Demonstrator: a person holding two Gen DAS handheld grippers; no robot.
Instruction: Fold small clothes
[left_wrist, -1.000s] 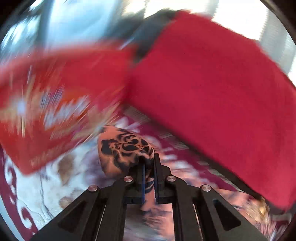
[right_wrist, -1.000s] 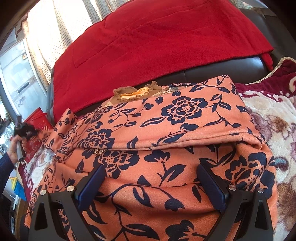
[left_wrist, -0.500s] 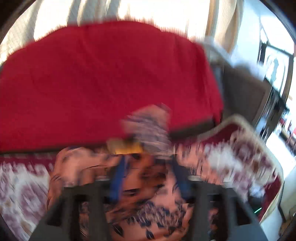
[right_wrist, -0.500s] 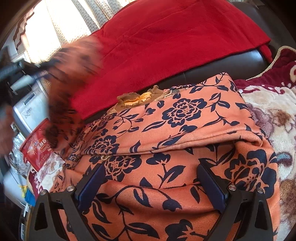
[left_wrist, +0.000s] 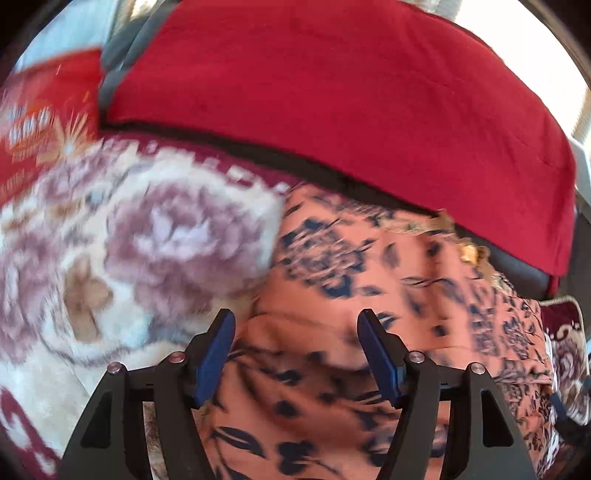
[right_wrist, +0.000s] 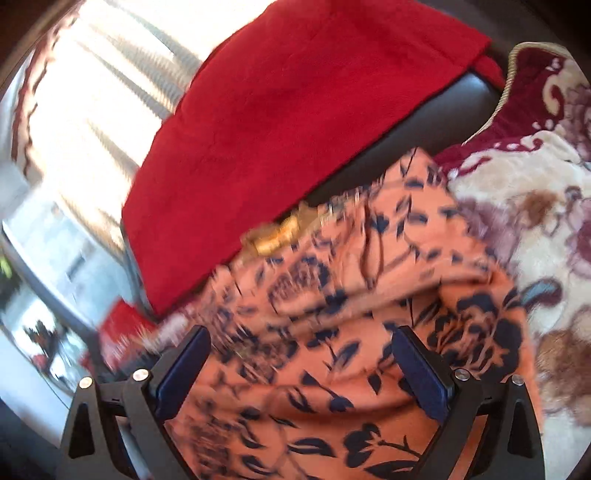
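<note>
An orange garment with dark blue flowers (left_wrist: 388, 295) lies folded on a floral blanket (left_wrist: 122, 240); it also fills the right wrist view (right_wrist: 351, 314). A brown and yellow neckline trim (right_wrist: 277, 236) shows at its far edge. My left gripper (left_wrist: 295, 332) is open, jaws wide apart, just above the garment's left part, holding nothing. My right gripper (right_wrist: 301, 350) is open over the garment's near part, empty. Both views are motion blurred.
A red cloth (left_wrist: 332, 92) covers the dark sofa backrest (right_wrist: 443, 122) behind the garment. A red printed bag (left_wrist: 40, 122) lies at the far left. Curtained windows (right_wrist: 92, 92) are behind. The blanket (right_wrist: 535, 221) extends right of the garment.
My left gripper was shut on a sleeve end, swung it over onto the garment, and has let go and opened. My right gripper stayed open and shifted a little over the garment.
</note>
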